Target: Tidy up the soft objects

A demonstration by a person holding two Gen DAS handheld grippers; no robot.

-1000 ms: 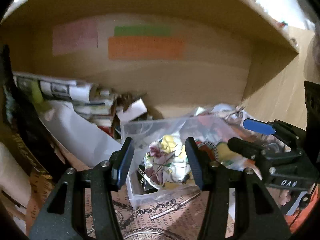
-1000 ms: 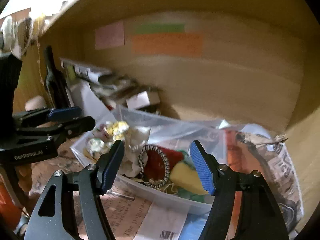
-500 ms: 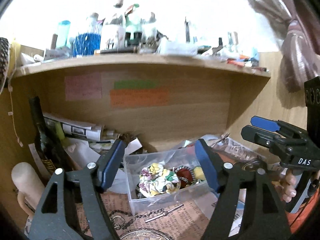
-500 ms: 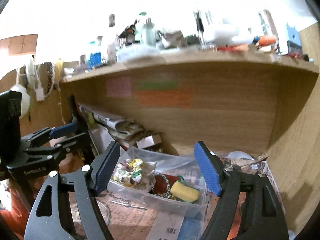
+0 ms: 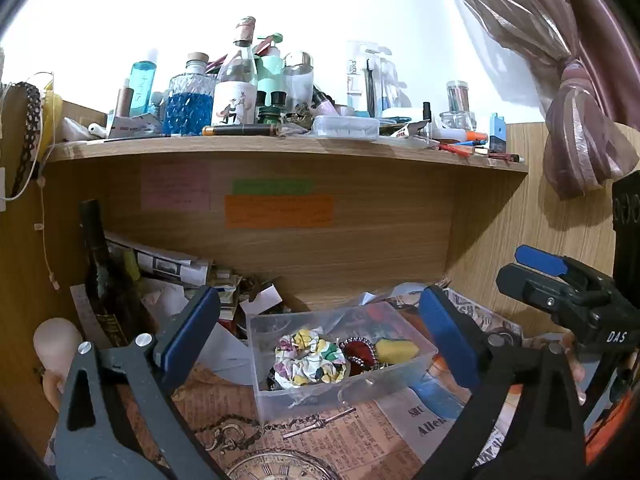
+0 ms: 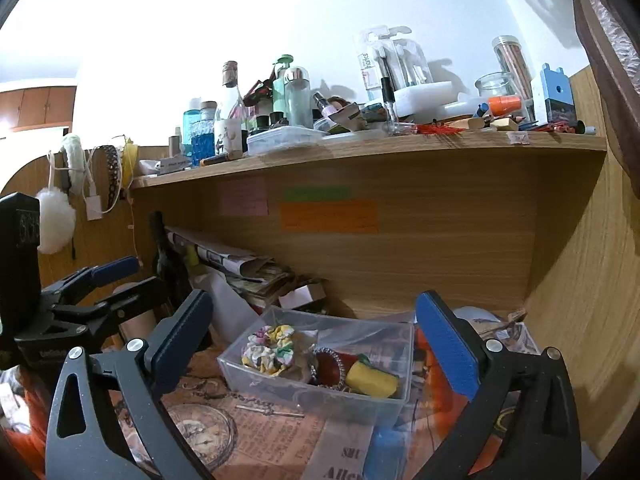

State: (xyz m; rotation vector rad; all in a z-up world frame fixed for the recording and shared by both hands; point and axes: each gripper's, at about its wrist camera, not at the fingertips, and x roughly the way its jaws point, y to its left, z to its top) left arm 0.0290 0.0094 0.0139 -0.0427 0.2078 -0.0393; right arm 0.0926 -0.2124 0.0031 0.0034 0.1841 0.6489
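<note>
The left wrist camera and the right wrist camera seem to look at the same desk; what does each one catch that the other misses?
Only the left wrist view shows the knotted curtain tie and the right gripper from the side. Only the right wrist view shows the white fluffy puff hanging on the wall and the left gripper. Both show the clear plastic box holding the floral scrunchie and yellow sponge, and the orange note.
</note>
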